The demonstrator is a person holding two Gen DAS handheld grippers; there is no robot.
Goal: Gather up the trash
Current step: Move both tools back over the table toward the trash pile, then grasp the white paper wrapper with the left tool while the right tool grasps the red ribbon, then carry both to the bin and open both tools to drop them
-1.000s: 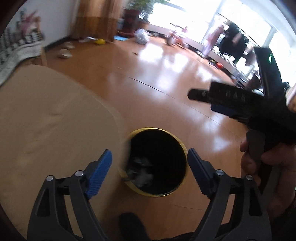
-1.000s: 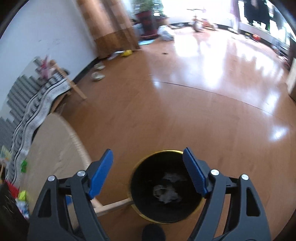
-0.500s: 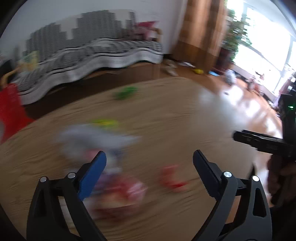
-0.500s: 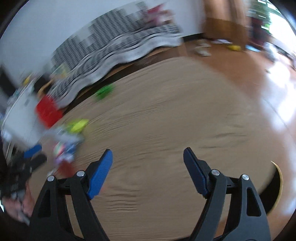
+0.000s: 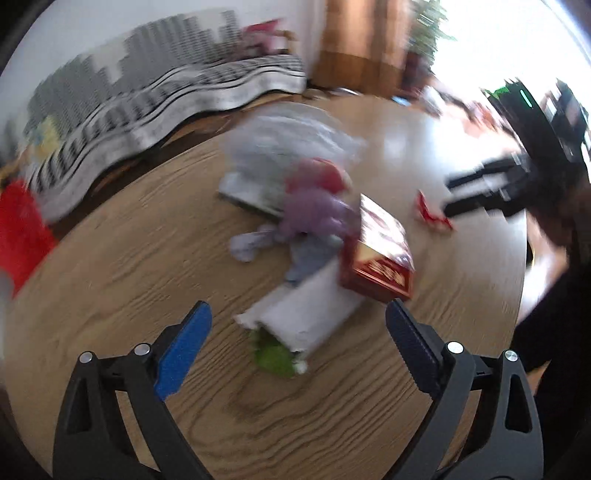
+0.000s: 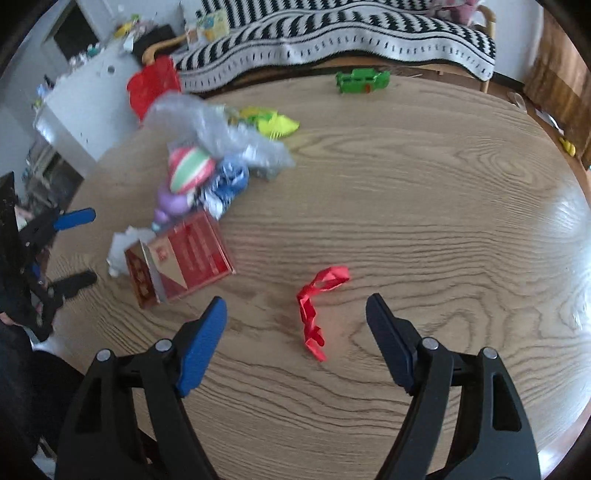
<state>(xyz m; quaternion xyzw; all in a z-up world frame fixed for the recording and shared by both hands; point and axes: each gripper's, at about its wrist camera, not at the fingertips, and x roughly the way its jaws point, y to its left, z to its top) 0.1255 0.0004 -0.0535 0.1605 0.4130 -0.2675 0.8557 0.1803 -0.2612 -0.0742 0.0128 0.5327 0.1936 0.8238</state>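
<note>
Trash lies on a round wooden table. A red ribbon scrap sits on the wood between the fingers of my right gripper, which is open and empty above it. A red box lies to its left, next to crumpled white paper, a clear plastic bag and small colourful wrappers. My left gripper is open over the white paper and a green scrap, touching neither. The red box lies just beyond its right finger.
A green toy and a yellow-green wrapper lie at the table's far side. A striped blanket covers the sofa behind, with a red bag and a white cabinet at left. My left gripper shows at the table's left edge.
Both grippers have swung away from the black gold-rimmed bin on the floor to above the table. The trash pile and red ribbon have come into view under them.
</note>
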